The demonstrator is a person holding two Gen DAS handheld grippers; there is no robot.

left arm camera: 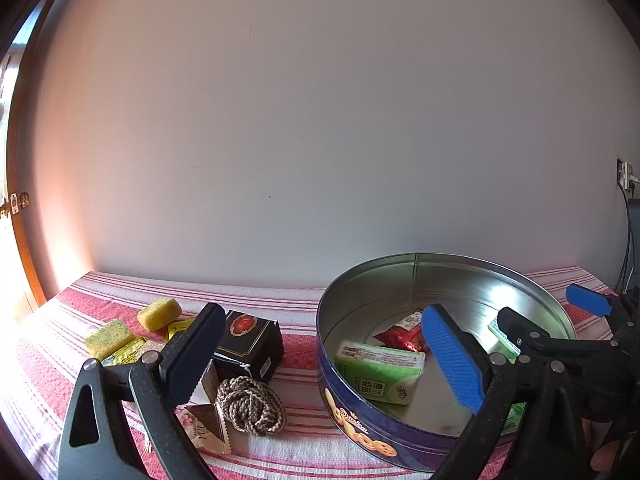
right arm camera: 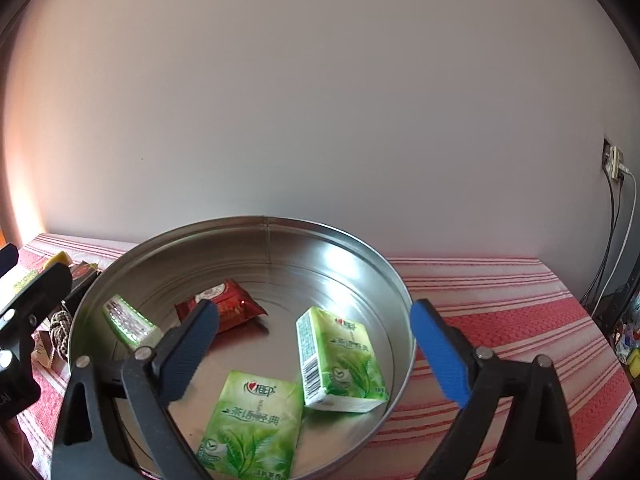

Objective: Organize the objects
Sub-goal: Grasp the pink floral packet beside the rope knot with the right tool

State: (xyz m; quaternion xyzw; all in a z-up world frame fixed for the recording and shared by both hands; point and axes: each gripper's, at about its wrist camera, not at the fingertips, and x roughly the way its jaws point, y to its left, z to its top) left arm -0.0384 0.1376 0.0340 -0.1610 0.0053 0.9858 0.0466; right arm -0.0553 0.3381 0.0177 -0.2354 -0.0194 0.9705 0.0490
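Left of the round tin (left arm camera: 400, 436), a black box (left arm camera: 252, 344), coiled cord (left arm camera: 252, 404) and yellow sponges (left arm camera: 160, 314) crowd the surface (right arm camera: 500, 304), while right of it the striped cloth lies open.

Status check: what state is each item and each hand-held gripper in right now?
Left hand-held gripper: open, empty.
Right hand-held gripper: open, empty, over the tin.
Tin: lidless, holding four packets.
Tissue packs: three, in the tin.
Red packet: in the tin.
Black box: on the cloth, outside.
Cord: knotted, outside.
Sponges: outside.
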